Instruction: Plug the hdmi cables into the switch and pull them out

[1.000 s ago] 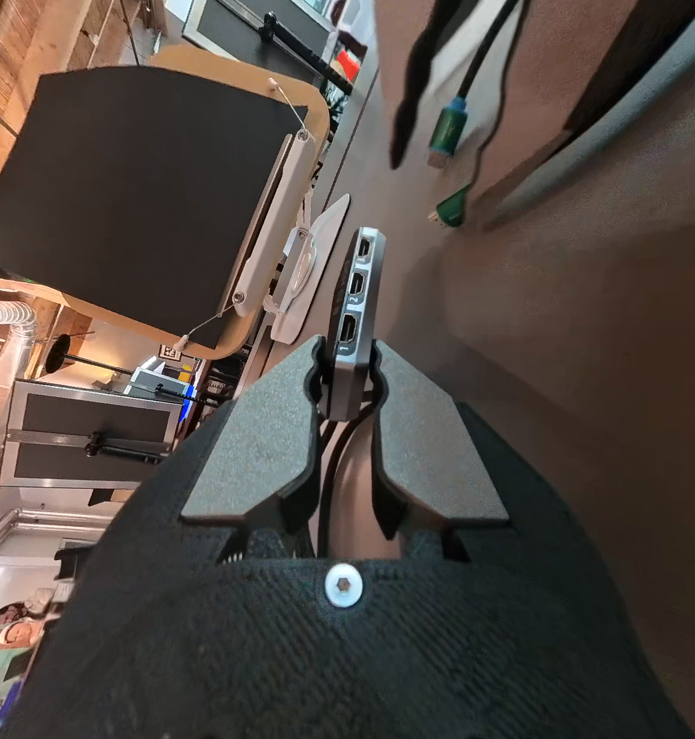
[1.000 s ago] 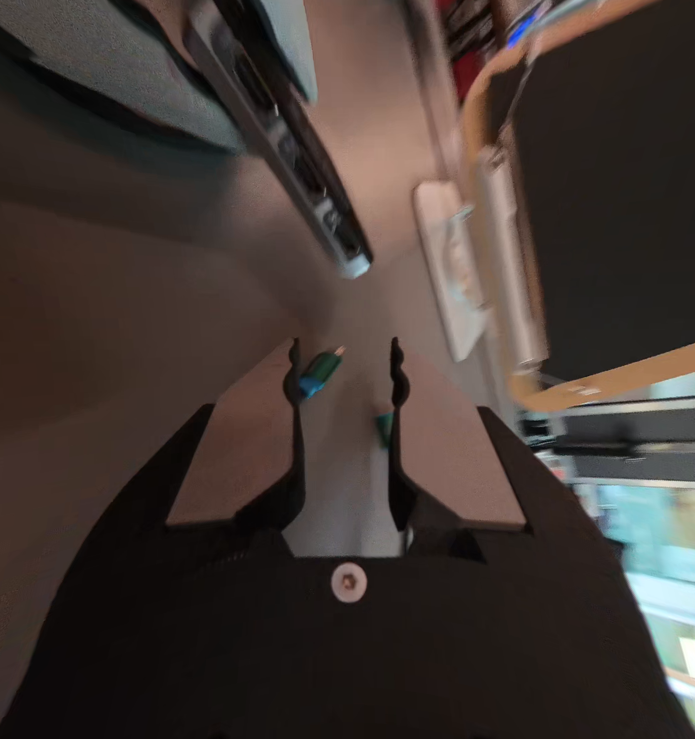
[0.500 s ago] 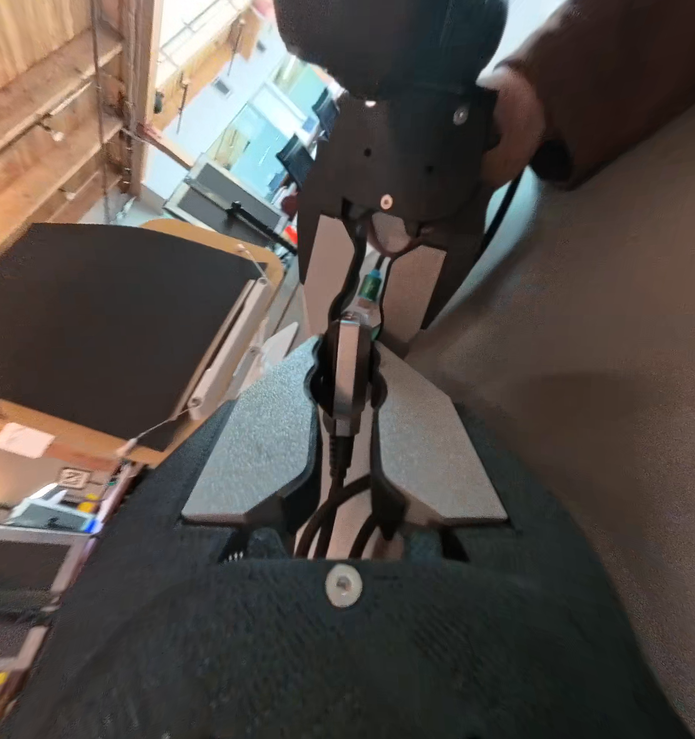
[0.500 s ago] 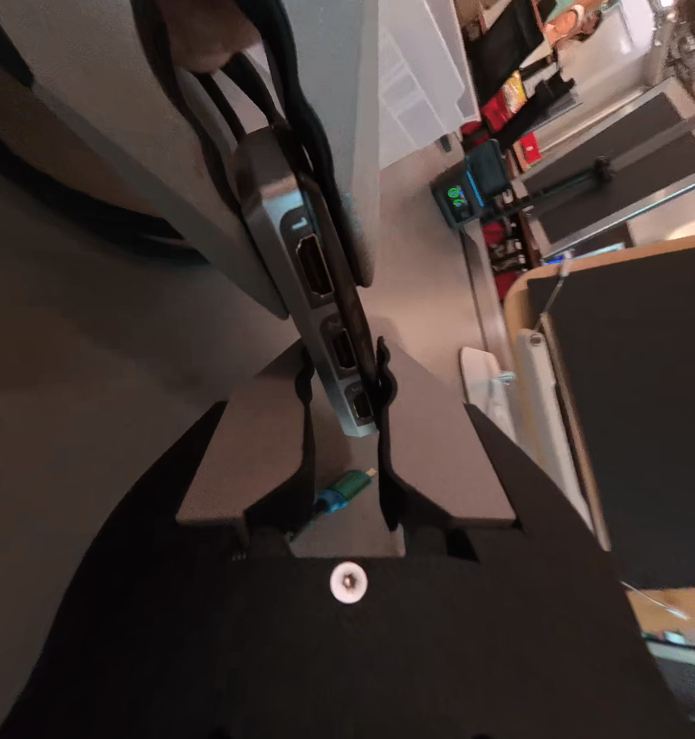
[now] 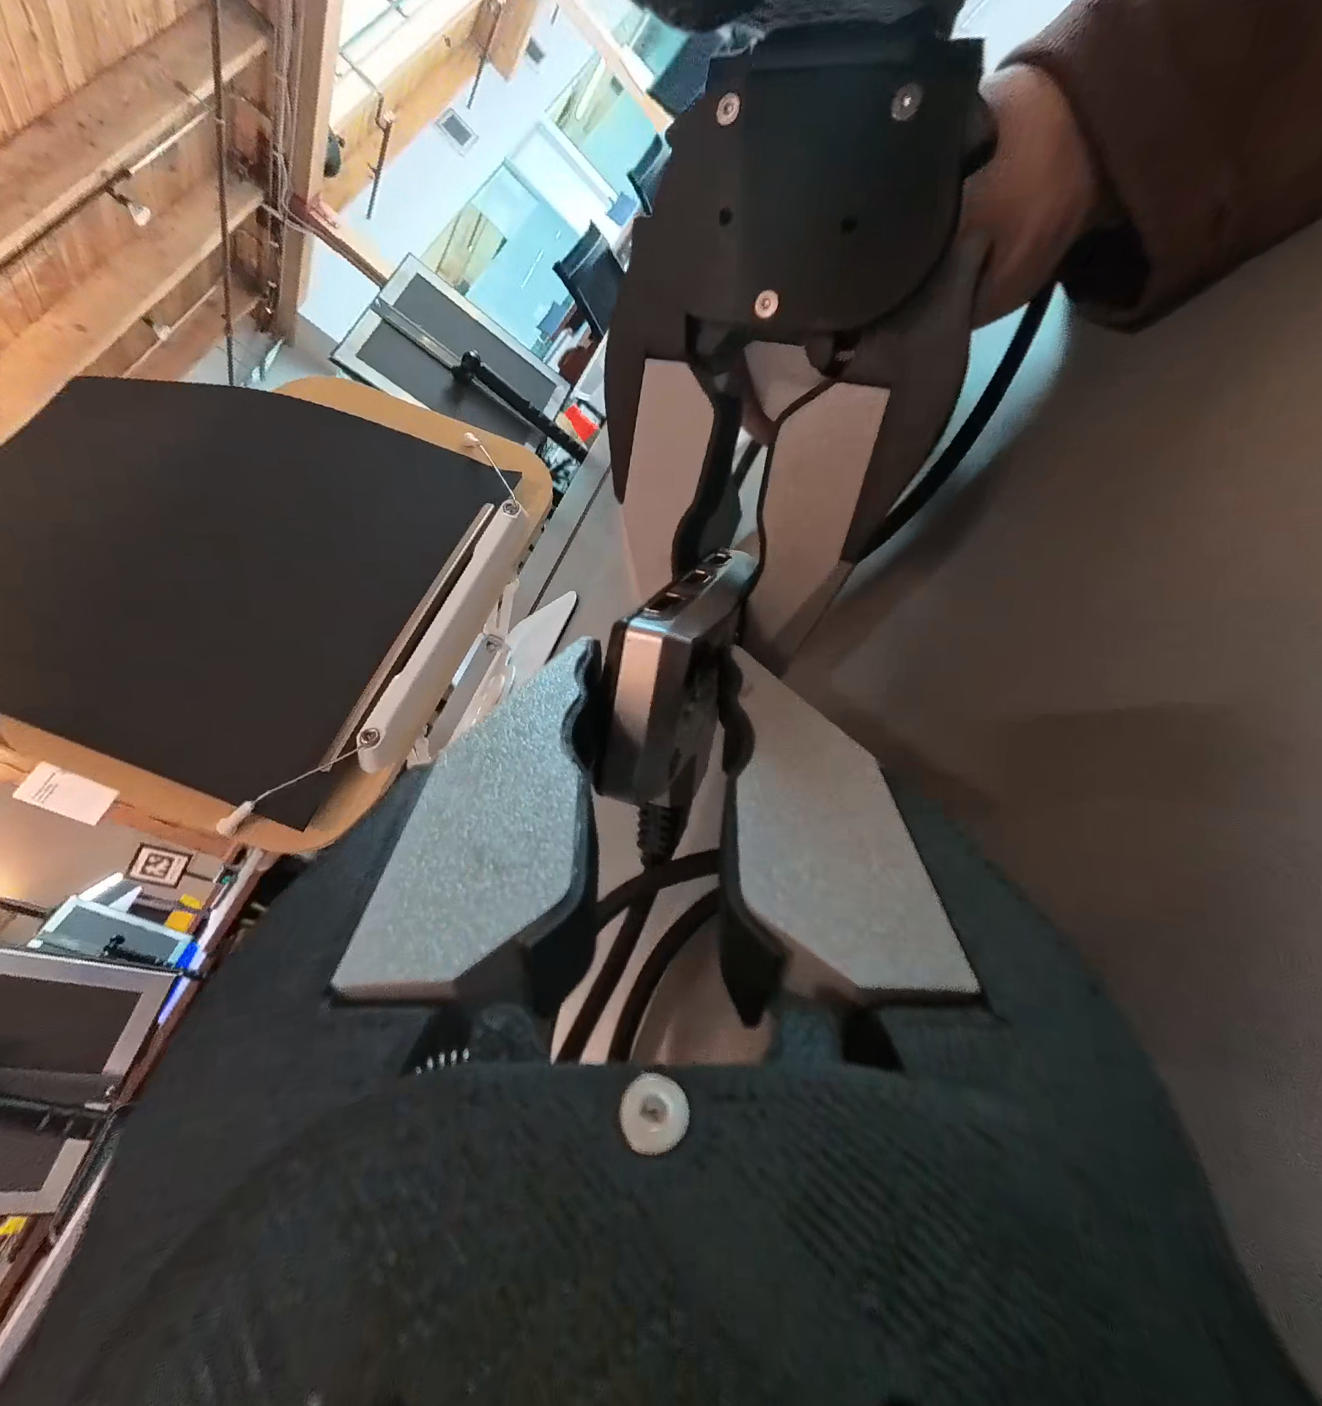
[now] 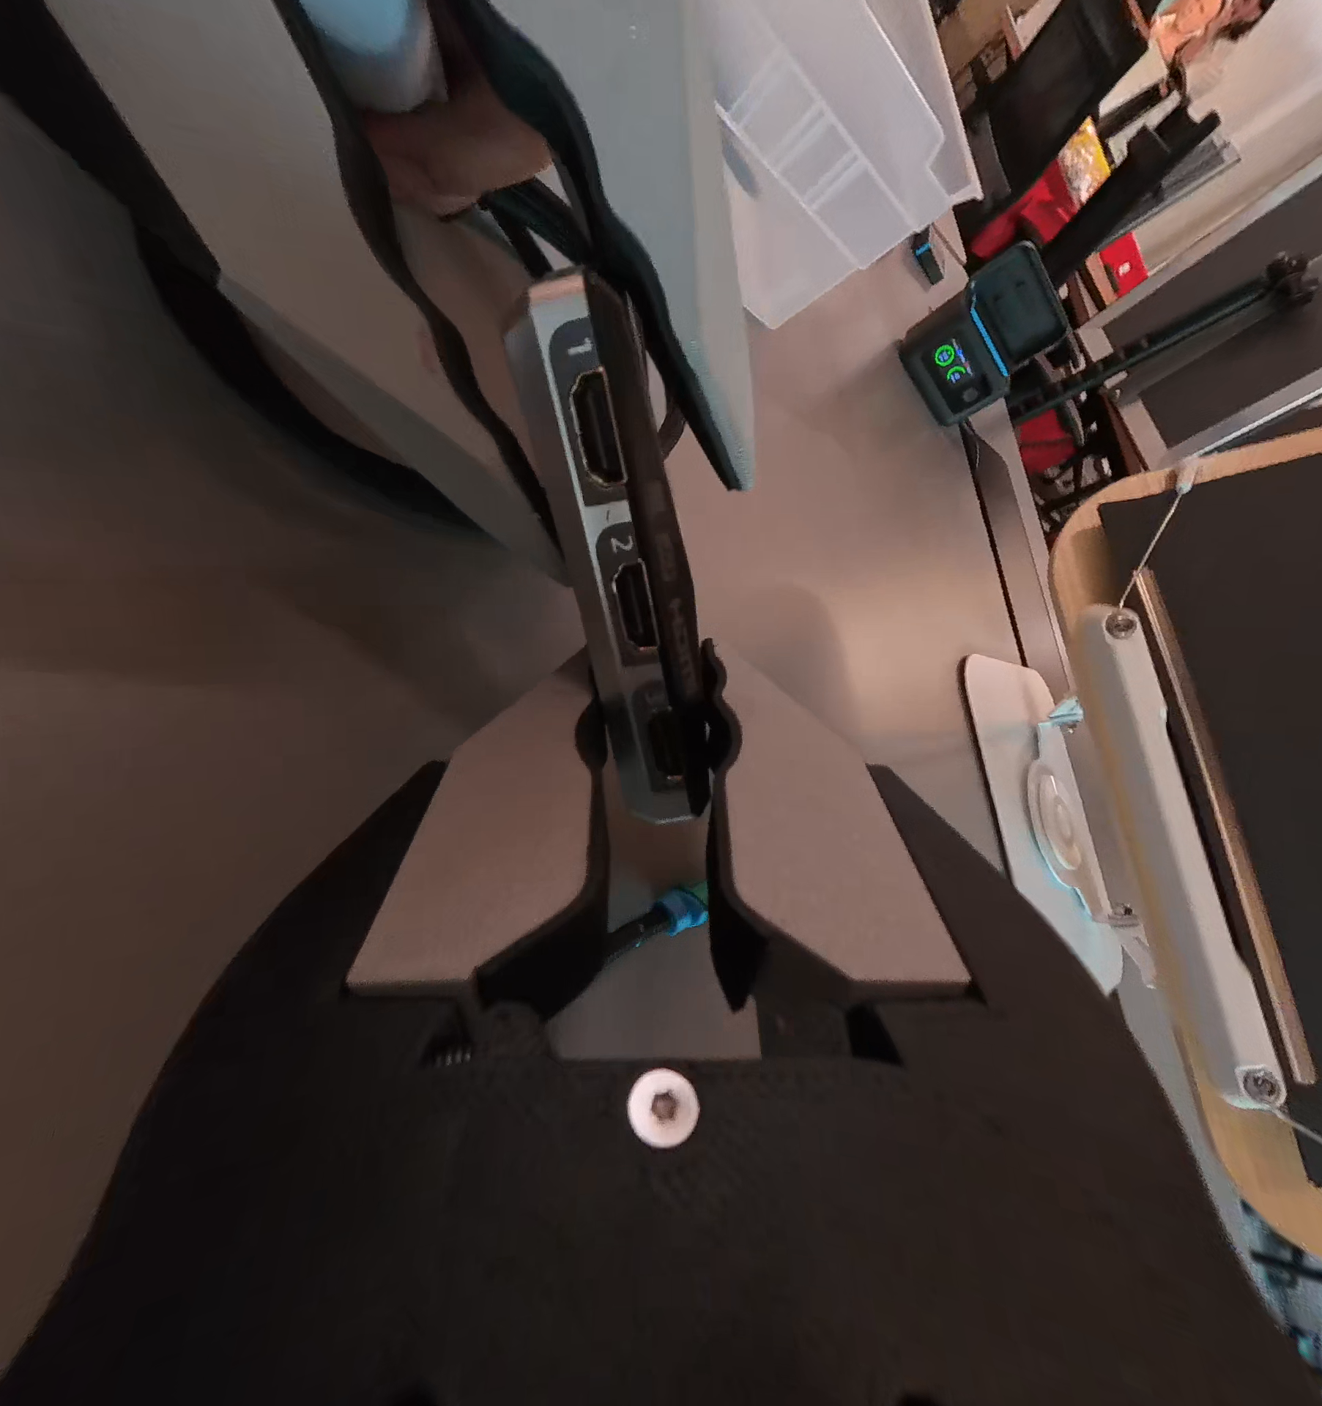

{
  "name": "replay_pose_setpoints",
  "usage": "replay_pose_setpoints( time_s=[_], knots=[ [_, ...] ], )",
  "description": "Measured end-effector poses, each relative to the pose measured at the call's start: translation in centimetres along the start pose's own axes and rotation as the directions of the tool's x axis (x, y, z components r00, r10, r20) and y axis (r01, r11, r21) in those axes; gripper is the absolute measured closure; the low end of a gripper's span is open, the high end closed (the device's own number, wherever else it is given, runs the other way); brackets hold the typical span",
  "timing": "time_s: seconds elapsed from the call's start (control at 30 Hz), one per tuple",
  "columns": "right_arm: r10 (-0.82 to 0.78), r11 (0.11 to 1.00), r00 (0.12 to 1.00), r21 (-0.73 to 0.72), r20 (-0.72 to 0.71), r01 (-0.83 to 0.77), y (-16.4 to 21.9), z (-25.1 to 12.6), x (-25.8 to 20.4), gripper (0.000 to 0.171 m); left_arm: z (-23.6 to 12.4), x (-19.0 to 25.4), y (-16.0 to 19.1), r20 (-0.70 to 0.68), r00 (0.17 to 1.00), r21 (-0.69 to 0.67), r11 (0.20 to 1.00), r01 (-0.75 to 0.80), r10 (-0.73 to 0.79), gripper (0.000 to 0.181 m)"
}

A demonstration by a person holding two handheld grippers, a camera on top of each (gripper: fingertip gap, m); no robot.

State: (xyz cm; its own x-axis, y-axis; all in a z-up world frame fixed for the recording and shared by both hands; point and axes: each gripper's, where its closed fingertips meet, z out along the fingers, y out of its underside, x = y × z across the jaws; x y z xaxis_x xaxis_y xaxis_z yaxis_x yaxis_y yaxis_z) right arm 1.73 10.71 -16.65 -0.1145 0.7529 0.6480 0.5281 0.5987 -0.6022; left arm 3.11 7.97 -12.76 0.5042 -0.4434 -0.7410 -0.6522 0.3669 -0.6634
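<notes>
The grey HDMI switch (image 5: 669,616) is held up off the table, and my left gripper (image 5: 657,685) is shut on its cable end. Its three ports (image 6: 597,426) face the right wrist view and all are empty. My right gripper (image 6: 654,730) is closed around the switch's far end at the third port, and it also shows opposite in the left wrist view (image 5: 726,532), held by a hand in a brown sleeve. A blue-green HDMI plug (image 6: 680,913) on a black cable lies on the table behind my right fingers. The left gripper's pad (image 6: 703,228) shows at the top.
A black board with a wooden rim on a white stand (image 5: 186,570) stands beside the work area, and its white base (image 6: 1023,761) rests on the brown table (image 5: 1099,685). A clear plastic bin (image 6: 832,152) and a small device with a green screen (image 6: 954,365) sit farther back.
The left gripper lifted and turned the switch toward the right gripper. The right gripper came away from the plugs on the table, narrowed, and took the switch's far end between its fingers.
</notes>
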Motion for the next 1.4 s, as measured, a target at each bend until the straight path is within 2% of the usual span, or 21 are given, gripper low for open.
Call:
replay_pose_setpoints(
  time_s=[0.27, 0.37, 0.53, 0.67, 0.77, 0.93, 1.1, 1.2, 1.27, 1.33, 1.4],
  knots=[
    [-0.124, 0.988, 0.992, 0.091, 0.006, 0.123, -1.3, -0.9, -0.6, 0.154, -1.2, 0.1, -0.7, -0.092, 0.991, 0.071, 0.992, 0.108, -0.101, 0.154],
    [-0.178, 0.977, 0.984, 0.115, -0.004, 0.178, -1.4, -1.1, -0.5, 0.154, -1.3, 0.4, -0.5, -0.127, 0.986, 0.032, 0.993, 0.111, -0.106, 0.158],
    [-0.175, 0.977, 0.984, 0.124, 0.024, 0.171, -1.5, -1.3, -0.7, 0.154, -1.6, 1.3, -0.7, -0.234, 0.959, -0.054, 0.987, 0.149, -0.157, 0.157],
    [-0.134, 0.978, 0.979, 0.18, 0.155, 0.105, -2.4, -1.7, -2.6, 0.155, -1.3, 2.3, -1.9, -0.25, 0.963, -0.036, 0.995, 0.092, -0.098, 0.16],
    [-0.084, 0.986, 0.974, 0.156, 0.21, 0.052, -2.1, -1.4, -3.0, 0.153, -0.3, 2.8, -2.2, -0.21, 0.977, 0.0, 1.0, 0.028, -0.027, 0.163],
    [0.07, 0.99, 0.985, 0.11, 0.16, -0.089, -1.6, -1.3, -1.0, 0.146, 0.4, 1.4, -1.8, -0.092, 0.994, -0.024, 0.998, -0.053, 0.05, 0.161],
    [0.26, 0.958, 0.958, 0.093, 0.117, -0.271, -1.0, -2.1, 1.5, 0.142, 0.5, -0.5, -0.8, 0.054, 0.985, -0.09, 0.983, -0.158, 0.163, 0.162],
    [0.425, 0.894, 0.9, 0.107, 0.103, -0.434, -0.4, -2.8, 3.6, 0.132, 0.6, -1.4, -0.4, 0.114, 0.979, -0.11, 0.981, -0.159, 0.171, 0.162],
    [0.557, 0.817, 0.825, 0.115, 0.095, -0.565, 0.6, -3.2, 5.0, 0.121, 0.7, -1.6, 0.1, 0.134, 0.97, -0.14, 0.973, -0.183, 0.201, 0.162],
    [0.707, 0.685, 0.696, 0.122, 0.129, -0.718, 1.7, -3.7, 6.0, 0.12, 0.8, -1.6, 0.6, 0.138, 0.965, -0.17, 0.966, -0.197, 0.221, 0.162],
    [0.835, 0.496, 0.502, 0.087, 0.226, -0.864, 2.3, -4.5, 5.7, 0.117, 0.9, -1.8, 1.0, 0.152, 0.963, -0.194, 0.962, -0.194, 0.225, 0.162]
  ],
)
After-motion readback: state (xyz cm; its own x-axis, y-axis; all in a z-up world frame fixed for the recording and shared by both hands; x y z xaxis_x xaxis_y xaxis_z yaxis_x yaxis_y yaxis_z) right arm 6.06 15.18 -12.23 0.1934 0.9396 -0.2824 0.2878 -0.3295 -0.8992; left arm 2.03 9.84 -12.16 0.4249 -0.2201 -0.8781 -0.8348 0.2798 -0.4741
